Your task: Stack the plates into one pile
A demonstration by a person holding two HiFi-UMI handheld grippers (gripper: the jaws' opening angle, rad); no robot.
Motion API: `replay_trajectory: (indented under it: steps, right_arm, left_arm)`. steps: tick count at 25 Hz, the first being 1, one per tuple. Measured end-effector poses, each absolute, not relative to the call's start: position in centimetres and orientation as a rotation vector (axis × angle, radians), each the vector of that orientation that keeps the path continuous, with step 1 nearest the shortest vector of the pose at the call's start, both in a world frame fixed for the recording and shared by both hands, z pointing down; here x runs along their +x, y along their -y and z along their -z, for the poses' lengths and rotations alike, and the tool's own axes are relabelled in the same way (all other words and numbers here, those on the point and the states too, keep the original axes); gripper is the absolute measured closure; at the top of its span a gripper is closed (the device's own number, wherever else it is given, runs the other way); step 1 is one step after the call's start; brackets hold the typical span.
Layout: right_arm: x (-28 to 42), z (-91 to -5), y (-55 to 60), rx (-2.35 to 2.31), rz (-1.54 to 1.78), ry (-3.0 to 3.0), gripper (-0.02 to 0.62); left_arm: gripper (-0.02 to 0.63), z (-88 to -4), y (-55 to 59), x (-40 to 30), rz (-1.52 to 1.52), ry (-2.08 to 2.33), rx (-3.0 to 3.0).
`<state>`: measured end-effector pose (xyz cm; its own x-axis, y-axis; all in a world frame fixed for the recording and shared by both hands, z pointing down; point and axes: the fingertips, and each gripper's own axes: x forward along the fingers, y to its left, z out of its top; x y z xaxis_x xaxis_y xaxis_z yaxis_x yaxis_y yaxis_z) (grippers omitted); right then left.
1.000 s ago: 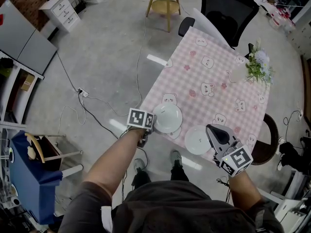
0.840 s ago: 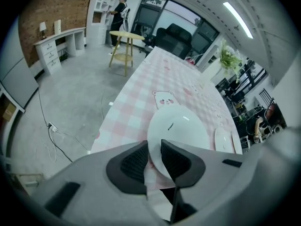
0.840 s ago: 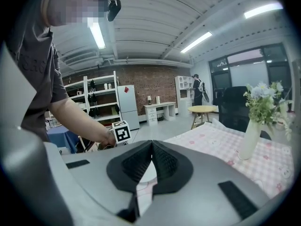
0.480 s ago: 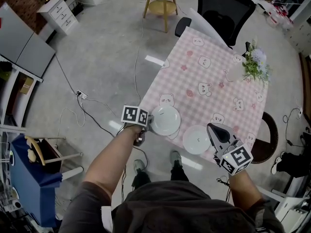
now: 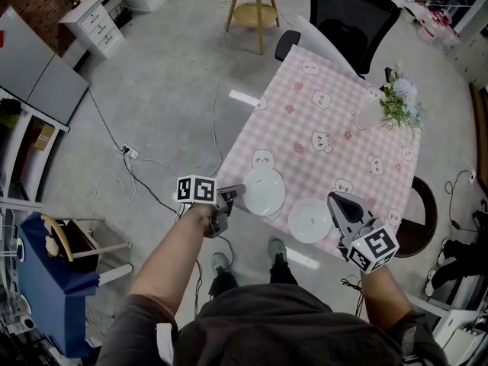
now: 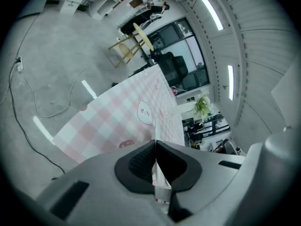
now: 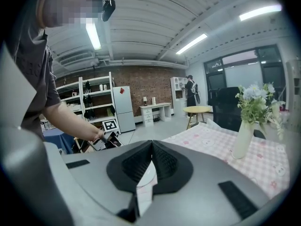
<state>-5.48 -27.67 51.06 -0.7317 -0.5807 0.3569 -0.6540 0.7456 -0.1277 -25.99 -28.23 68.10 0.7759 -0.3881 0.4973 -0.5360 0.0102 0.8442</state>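
Head view: grey concrete floor (image 5: 168, 90) spreads wide to the left of one pink checked table (image 5: 335, 113), with cables (image 5: 141, 170) trailing across it. One black chair (image 5: 358, 14) and one vase of flowers (image 5: 400, 101) stand at the far end. Two white plates sit apart by the near edge. The left claw (image 5: 235, 192), just closed, clamps the rim of the left plate (image 5: 265, 189) (claw rolled sideways). The right claw (image 5: 335, 200) is closed and empty over the edge of the right plate (image 5: 309, 221).

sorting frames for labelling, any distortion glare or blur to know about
Head view: sharp, evenly lit, edges bowed by the wide lens, no harsh glare on the left plate or right plate. Left gripper view: strong fisheye, dark corners, scene tilted, ceiling lights blown out. Right gripper view: same fisheye and dark corners, a mosaic patch at top left.
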Motion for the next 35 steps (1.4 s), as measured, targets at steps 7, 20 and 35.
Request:
replay_trajectory:
  steps: [7,20,35]
  right_arm:
    - [-5.9,-50.3,27.7,0.959,-0.331,2.662,0.601]
    - [-1.0,-47.8,28.8,1.117,-0.266,2.645,0.601]
    - [5.2,-48.9,26.2,1.217,-0.303,2.579,0.601]
  left_arm:
    - [0.592,-65.0,28.3,-25.9,-0.016,0.720,1.647]
    - [0.592,-60.8,26.8,-16.9,-0.055,0.517,1.748]
    - [0.592,-67.9,22.8,-9.2,-0.249,0.506,1.674]
